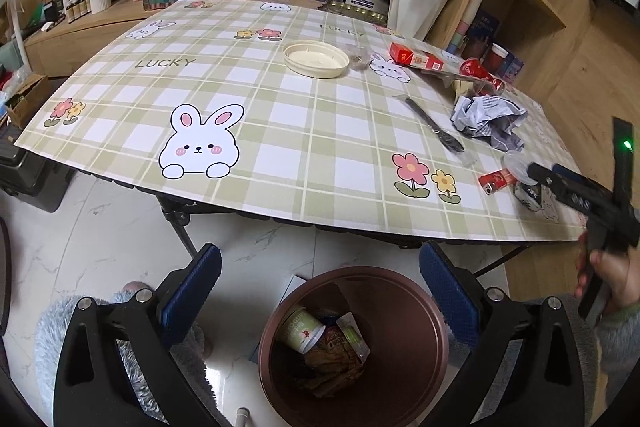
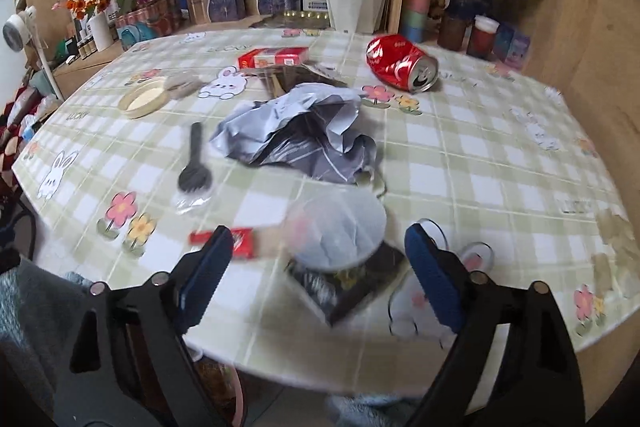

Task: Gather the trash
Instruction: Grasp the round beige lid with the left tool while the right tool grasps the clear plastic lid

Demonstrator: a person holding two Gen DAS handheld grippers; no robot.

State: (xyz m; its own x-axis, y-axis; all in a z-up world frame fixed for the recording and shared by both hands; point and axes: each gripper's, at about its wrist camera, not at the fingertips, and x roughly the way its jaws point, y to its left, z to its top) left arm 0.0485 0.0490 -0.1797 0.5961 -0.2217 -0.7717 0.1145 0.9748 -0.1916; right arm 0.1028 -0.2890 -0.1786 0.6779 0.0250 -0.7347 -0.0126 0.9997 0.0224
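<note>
On the left, the left gripper (image 1: 320,291) is held with its jaws wide apart and nothing between them, poised above the brown trash bin (image 1: 424,307) on the floor below the table edge. A yogurt cup (image 1: 302,329) and a snack wrapper (image 1: 336,359) are already seen inside the bin, so part of the collecting is judged done.

Across the checked tablecloth (image 1: 280,131), more trash is left: a round cream lid (image 1: 316,59), a black plastic fork (image 2: 195,167), a crumpled grey bag (image 2: 304,131), a red carton (image 2: 274,57) and a dented red can (image 2: 400,63) farther back.

On the right, the right gripper (image 2: 318,259) is brought over the near table edge, jaws spread and empty. Between its fingers a clear plastic lid (image 2: 340,231) is seen lying on a dark packet (image 2: 348,287), with a small red wrapper (image 2: 222,241) just to their left.

The step in hand is judged to be the reach for the next piece. The fingers would need lowering around the clear lid or the packet, closing firmly, then carrying to the bin.
</note>
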